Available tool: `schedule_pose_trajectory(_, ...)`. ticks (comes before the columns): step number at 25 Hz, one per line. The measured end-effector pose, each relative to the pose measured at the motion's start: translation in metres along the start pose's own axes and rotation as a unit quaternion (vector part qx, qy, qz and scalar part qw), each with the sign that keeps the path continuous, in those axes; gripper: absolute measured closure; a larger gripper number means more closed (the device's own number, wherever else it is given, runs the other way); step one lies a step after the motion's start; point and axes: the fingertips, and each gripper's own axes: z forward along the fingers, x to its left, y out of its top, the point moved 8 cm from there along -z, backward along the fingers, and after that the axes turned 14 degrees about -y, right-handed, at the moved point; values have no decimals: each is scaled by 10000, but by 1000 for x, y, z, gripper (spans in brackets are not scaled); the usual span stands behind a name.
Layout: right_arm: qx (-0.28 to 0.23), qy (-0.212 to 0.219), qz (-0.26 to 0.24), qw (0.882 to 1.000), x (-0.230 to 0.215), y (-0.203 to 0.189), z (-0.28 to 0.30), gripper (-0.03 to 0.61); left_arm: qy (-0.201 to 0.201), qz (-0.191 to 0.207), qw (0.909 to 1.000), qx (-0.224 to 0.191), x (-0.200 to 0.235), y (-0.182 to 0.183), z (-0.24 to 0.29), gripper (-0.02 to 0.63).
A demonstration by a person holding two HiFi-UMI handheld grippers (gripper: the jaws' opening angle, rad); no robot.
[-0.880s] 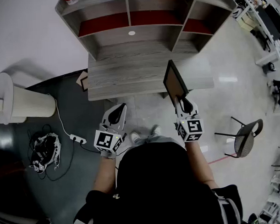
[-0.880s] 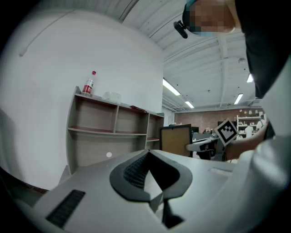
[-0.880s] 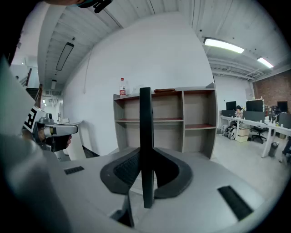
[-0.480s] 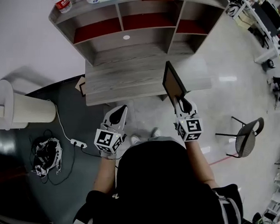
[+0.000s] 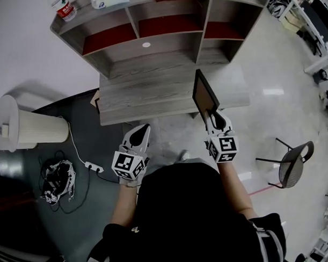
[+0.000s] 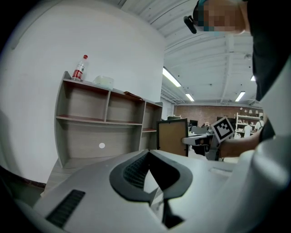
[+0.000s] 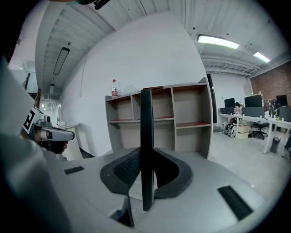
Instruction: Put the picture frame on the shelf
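A black picture frame (image 5: 205,94) with a brown backing stands upright and edge-on, with my right gripper (image 5: 217,120) shut on its lower edge. It hangs in front of the low deck of the grey wooden shelf (image 5: 152,88), near the deck's right end. In the right gripper view the frame (image 7: 146,136) rises as a thin dark bar between the pads of my right gripper (image 7: 145,182), with the shelf (image 7: 159,118) behind it. My left gripper (image 5: 138,136) is held at the left, shut and empty. Its own view shows my left gripper (image 6: 152,179), the frame (image 6: 173,136) and the shelf (image 6: 107,123).
A water bottle (image 5: 63,7) and a pale box (image 5: 108,0) stand on the shelf top. A white ribbed cylinder (image 5: 29,127), a power strip (image 5: 92,166) and a cable bundle (image 5: 57,180) lie at the left. A chair (image 5: 291,166) stands at the right.
The shelf's top with the bottle has slid into the head view. Both grippers sit slightly lower in the picture, and the frame stays in the right gripper.
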Motion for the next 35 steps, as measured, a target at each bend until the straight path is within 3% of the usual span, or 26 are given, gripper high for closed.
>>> schedule_pose_trajectory(6,94,-96,0,9999,3,0,25,517,-13,-156,9999,-4,22,-5,5,604)
schedule_pose_trajectory(12,237,-345,-21,9991,37,3,65,517,-164,-172,9997,-95,88,1,-4,604)
schedule_pose_trajectory(25,435,-625,-127,9970,193,24,167,517,-429,-192,9989,19,269,19,-86,604)
schedule_pose_trajectory(35,643,-170,-456,9967,300,15,238,517,-27,-436,9990,122,338,7,-159,604)
